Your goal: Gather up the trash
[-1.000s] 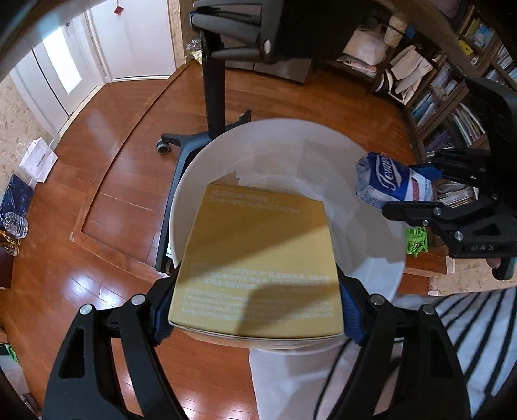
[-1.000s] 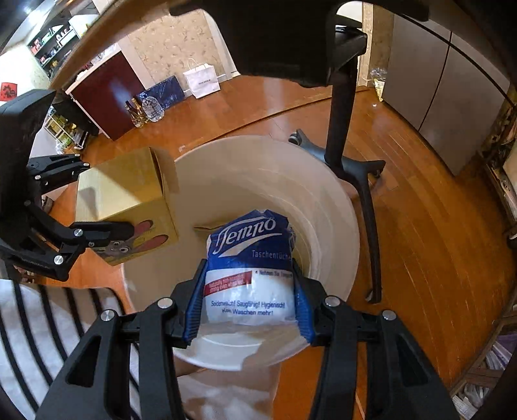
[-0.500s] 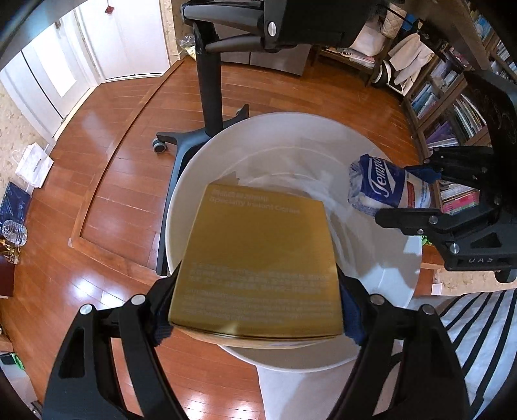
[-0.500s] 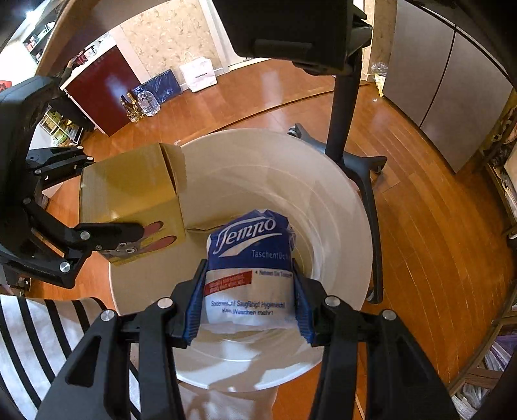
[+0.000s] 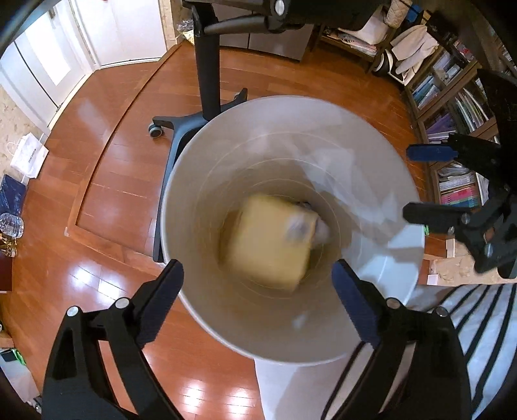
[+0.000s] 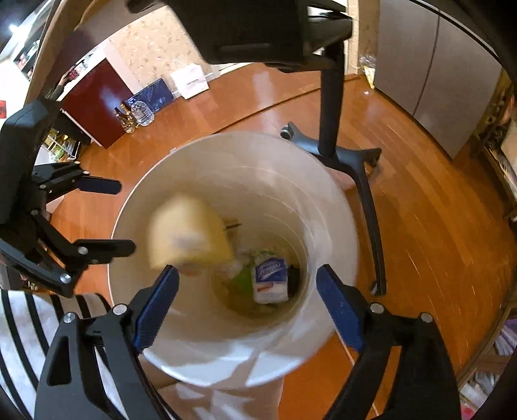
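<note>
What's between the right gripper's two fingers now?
Nothing held: the right gripper frames only the bin, with the tissue pack on its bottom and the yellow box mid-fall, in the right wrist view.

— What's around the room?

— A glossy wooden floor (image 5: 106, 181), and a black wheeled stand (image 5: 206, 71) rising from it, one caster (image 5: 154, 126) showing at its foot. White doors (image 5: 119, 29) stand at the back.

— And to the side?

— Bookshelves (image 5: 452, 106) packed with books, with pale bags (image 5: 410, 48) on top. A striped rug (image 5: 478, 329) lies in the near corner.

— From the other camera?

— A dark red cabinet (image 6: 97, 103), a white paper bag (image 6: 190, 80) and a blue bag (image 6: 155, 95) against the patterned wall, a clear water bottle (image 6: 142, 113) beside what may be glass bottles, too small to tell. Grey cabinet doors (image 6: 429, 64) stand opposite.
</note>
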Available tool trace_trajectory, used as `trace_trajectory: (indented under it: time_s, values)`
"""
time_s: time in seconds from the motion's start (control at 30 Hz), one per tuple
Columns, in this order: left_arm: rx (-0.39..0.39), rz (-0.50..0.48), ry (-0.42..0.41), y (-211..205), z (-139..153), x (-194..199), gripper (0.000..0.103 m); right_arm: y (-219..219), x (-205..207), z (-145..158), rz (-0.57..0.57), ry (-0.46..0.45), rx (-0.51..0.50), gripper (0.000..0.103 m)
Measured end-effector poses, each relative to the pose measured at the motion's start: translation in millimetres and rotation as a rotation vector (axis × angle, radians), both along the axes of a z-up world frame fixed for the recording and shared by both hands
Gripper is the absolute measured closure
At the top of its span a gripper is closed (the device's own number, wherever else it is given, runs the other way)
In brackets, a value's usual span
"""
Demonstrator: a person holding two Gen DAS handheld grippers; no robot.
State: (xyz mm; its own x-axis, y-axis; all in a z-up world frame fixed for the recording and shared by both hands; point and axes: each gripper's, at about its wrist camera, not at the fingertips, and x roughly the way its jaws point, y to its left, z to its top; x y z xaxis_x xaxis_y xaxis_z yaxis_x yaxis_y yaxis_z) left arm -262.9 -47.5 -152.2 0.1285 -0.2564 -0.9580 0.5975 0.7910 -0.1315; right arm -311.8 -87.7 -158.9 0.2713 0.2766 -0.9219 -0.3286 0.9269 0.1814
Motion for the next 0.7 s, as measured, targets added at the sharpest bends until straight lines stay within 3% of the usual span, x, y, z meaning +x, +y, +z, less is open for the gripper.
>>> trace_trajectory:
  time_s: [0.1, 0.23, 0.3, 0.4, 0.43, 0.57, 0.63, 0.7]
  values:
    - [-0.015, 0.015, -0.013, 7, 13, -6, 0.009, -7, -5, 17, -0.009, -0.007, 0.013, 0.018]
    - [-0.075, 0.015, -0.076, 15, 58, -20, 0.009, -10, -24, 67, 0.054, -0.057, 0.051, 0.018]
    - [-0.104, -0.019, -0.154, 18, 96, -33, 0.009, -8, -40, 107, 0.138, -0.126, 0.080, 0.016]
    - [-0.159, -0.053, -0.278, 23, 156, -46, 0.008, -8, -58, 161, 0.215, -0.273, 0.098, 0.005]
    - [-0.186, -0.054, -0.301, 24, 170, -46, 0.004, -9, -60, 180, 0.226, -0.322, 0.104, 0.005]
    - [-0.344, 0.026, -0.489, 35, 237, -25, 0.002, -18, -31, 218, 0.152, -0.478, 0.065, 0.004]
    - [-0.374, 0.118, -0.563, 38, 253, -2, 0.002, -25, 0, 224, 0.048, -0.538, -0.014, 0.004]
    - [-0.347, 0.232, -0.611, 38, 259, 34, 0.002, -35, 38, 223, -0.070, -0.560, -0.091, 0.004]
